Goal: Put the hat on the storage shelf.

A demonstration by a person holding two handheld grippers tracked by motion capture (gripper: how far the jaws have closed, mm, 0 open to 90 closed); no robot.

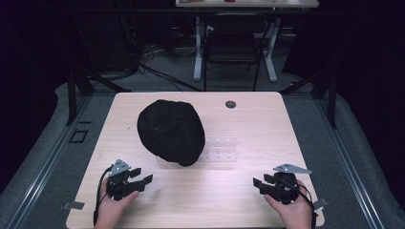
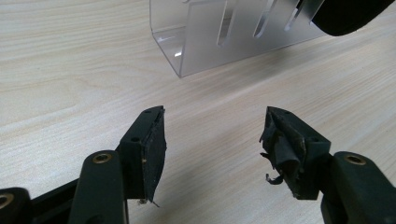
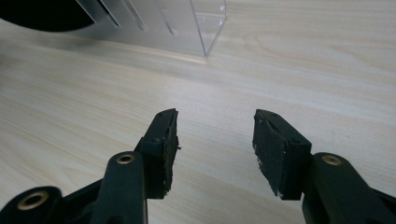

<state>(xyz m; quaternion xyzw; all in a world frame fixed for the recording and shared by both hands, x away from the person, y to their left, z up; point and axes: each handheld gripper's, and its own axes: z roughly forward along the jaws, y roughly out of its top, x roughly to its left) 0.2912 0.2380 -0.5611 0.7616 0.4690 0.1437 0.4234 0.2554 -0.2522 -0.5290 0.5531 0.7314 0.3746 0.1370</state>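
Observation:
A black cap (image 1: pixel 171 131) lies on a clear acrylic stand (image 1: pixel 220 151) in the middle of the light wooden table (image 1: pixel 200 200). My left gripper (image 1: pixel 143 176) rests near the table's front left, open, with nothing between its jaws. My right gripper (image 1: pixel 260 183) rests near the front right, also open and empty. In the left gripper view the stand (image 2: pixel 219 37) is ahead of the jaws, with the cap's edge (image 2: pixel 348 16) at top right. In the right gripper view the stand (image 3: pixel 187 23) and the cap (image 3: pixel 44 16) sit at the top left.
A small dark round grommet (image 1: pixel 230 104) is set in the table near its far edge. Beyond the table stand a dark chair (image 1: pixel 234 47) and a white-legged desk (image 1: pixel 246 4). Black frame legs (image 1: pixel 79 86) flank the table on both sides.

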